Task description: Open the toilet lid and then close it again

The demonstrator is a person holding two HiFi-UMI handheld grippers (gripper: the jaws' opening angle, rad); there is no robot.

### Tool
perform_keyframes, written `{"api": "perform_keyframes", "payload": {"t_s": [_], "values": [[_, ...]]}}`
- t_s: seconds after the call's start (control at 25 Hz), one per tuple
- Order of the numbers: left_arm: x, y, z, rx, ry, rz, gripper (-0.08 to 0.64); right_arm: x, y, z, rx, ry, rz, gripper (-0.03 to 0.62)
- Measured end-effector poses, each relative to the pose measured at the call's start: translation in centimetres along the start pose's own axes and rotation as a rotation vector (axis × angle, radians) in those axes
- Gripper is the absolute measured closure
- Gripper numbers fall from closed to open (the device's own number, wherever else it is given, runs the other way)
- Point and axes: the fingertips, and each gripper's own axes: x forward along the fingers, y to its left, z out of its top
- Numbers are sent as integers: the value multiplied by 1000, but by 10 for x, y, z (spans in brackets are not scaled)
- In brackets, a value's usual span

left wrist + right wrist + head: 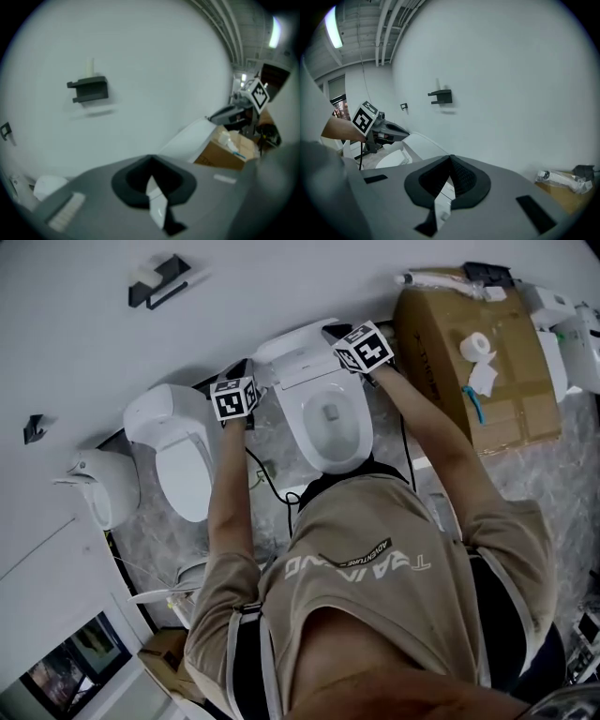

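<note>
The white toilet lid (292, 345) stands raised near the wall, above the open seat and bowl (330, 423). My left gripper (258, 382) is at the lid's left edge and my right gripper (336, 337) at its right edge. In the left gripper view the jaws (150, 161) are closed with a white sliver of lid between them, and the lid (192, 138) runs up to the right gripper (234, 112). In the right gripper view the jaws (450, 159) are likewise closed on a white strip. There the lid (423, 145) reaches across to the left gripper (396, 132).
A second toilet (183, 451) and a smaller white fixture (103, 486) stand to the left. On the right, a cardboard box (506, 395) carries a paper roll (478, 345). A black holder (157, 284) hangs on the wall. A cable (267, 486) trails beside the bowl.
</note>
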Motion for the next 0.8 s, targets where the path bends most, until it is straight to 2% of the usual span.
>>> {"api": "perform_keyframes", "payload": {"t_s": [0.28, 0.4, 0.68, 0.8], "values": [[21, 15, 20, 9, -7, -29, 555, 23, -29, 25, 62, 28, -18, 579], [34, 25, 31, 23, -4, -39, 555, 34, -39, 37, 60, 40, -26, 579], [62, 49, 54, 0, -14, -32, 555, 60, -67, 61, 115, 41, -74, 579], [72, 54, 60, -1, -12, -34, 555, 68, -75, 67, 89, 59, -86, 580]]}}
